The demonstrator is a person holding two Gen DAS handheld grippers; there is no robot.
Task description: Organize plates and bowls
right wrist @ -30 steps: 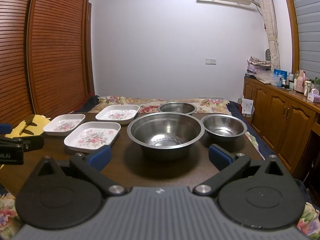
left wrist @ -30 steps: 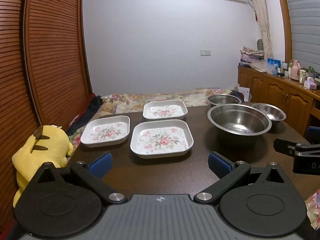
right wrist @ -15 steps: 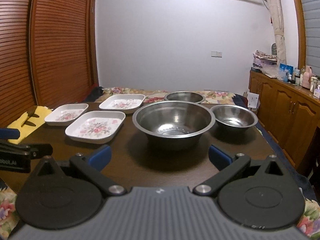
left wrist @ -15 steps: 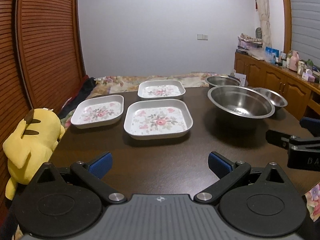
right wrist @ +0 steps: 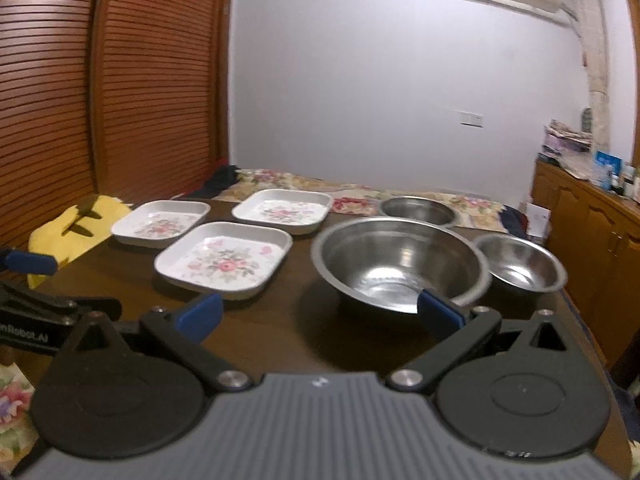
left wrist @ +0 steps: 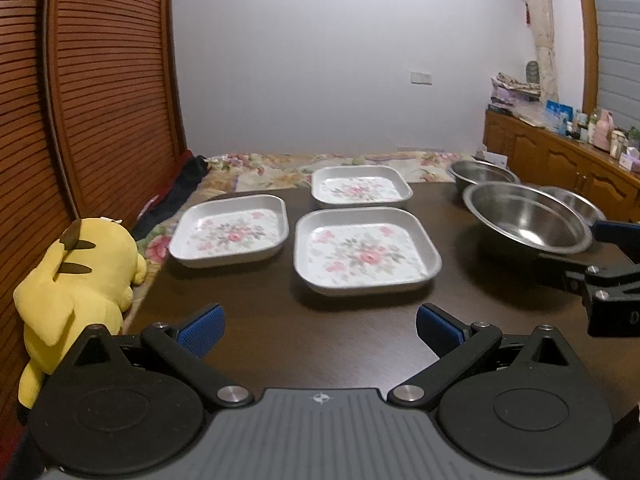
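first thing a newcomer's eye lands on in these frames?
Probably the three floral square plates clustered left of centre on the dark table, with three steel bowls grouped to their right. Then the yellow plush toy off the table's left edge. Both the left gripper and right gripper are open.

The room is dimly and evenly lit from overhead, with a cool cast on the back wall point(left wrist: 340, 60). Soft shadows are thrown beneath the floral plates point(left wrist: 366, 250) onto the dark table point(left wrist: 320, 332). Bright highlights are seen inside the large steel bowl point(right wrist: 400, 264). Straight lines are bowed at the edges by fisheye distortion, and the corners are vignetted black. The right wrist view is smeared by motion blur; the left is sharper.
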